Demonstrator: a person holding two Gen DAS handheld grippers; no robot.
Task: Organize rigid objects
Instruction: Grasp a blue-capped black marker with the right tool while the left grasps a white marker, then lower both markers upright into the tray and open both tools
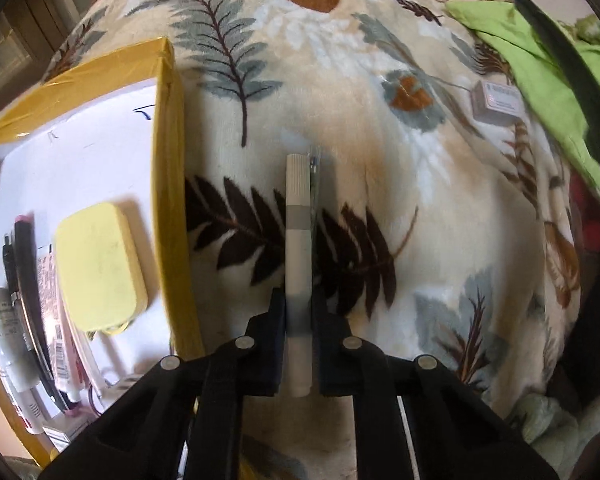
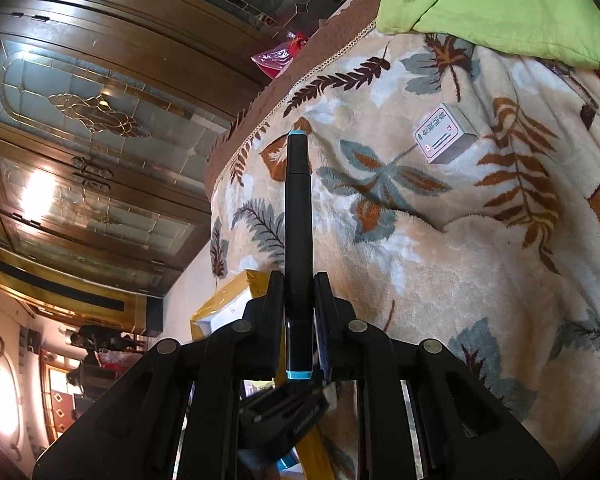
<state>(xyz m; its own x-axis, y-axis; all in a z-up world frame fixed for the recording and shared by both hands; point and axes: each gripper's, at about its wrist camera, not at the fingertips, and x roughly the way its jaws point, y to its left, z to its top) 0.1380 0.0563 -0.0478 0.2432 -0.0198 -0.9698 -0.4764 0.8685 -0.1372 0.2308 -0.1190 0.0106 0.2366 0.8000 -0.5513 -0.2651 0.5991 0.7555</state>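
Markers point(image 1: 298, 268) point(image 2: 298, 256) clamped in both claws point(image 1: 299, 344) point(image 2: 299, 320)

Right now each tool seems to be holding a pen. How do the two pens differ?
The left tool grips a white marker with a grey band, while the right tool grips a black marker with light blue rings at both ends. The white marker hangs beside the yellow box; the black marker points toward the small grey carton on the blanket. Both are clamped between the fingers, pointing forward.
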